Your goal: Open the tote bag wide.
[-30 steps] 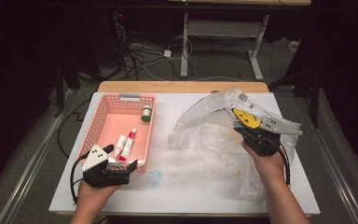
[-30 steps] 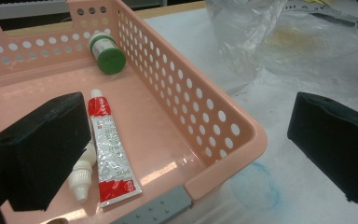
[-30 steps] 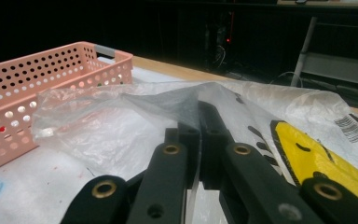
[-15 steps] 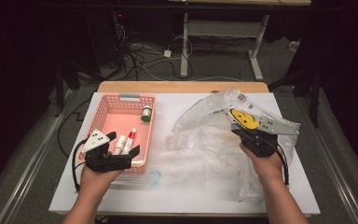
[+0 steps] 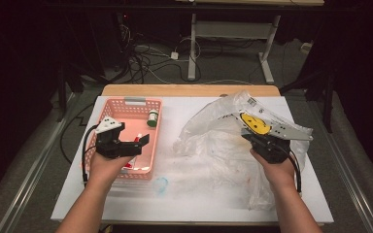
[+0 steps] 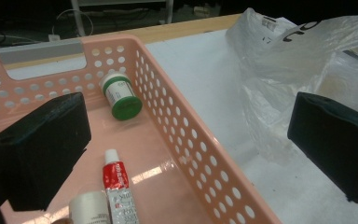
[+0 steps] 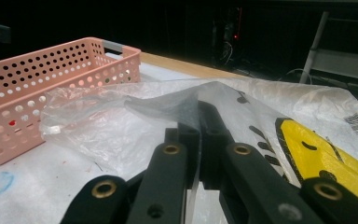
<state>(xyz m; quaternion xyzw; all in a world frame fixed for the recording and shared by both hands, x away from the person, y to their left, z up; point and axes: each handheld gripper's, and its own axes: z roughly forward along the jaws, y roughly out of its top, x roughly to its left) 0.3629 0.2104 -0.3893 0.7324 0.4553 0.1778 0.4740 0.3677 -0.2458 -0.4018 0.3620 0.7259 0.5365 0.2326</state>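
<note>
Dark room across the frame's top, white table point(image 5: 194, 194) filling the lower half, clear plastic bag point(image 5: 223, 141) crumpled right of centre, pink basket point(image 5: 126, 108) at left, your left gripper point(image 5: 138, 144) jaws wide over it, your right gripper point(image 5: 250, 136) pinching bag film.
</note>
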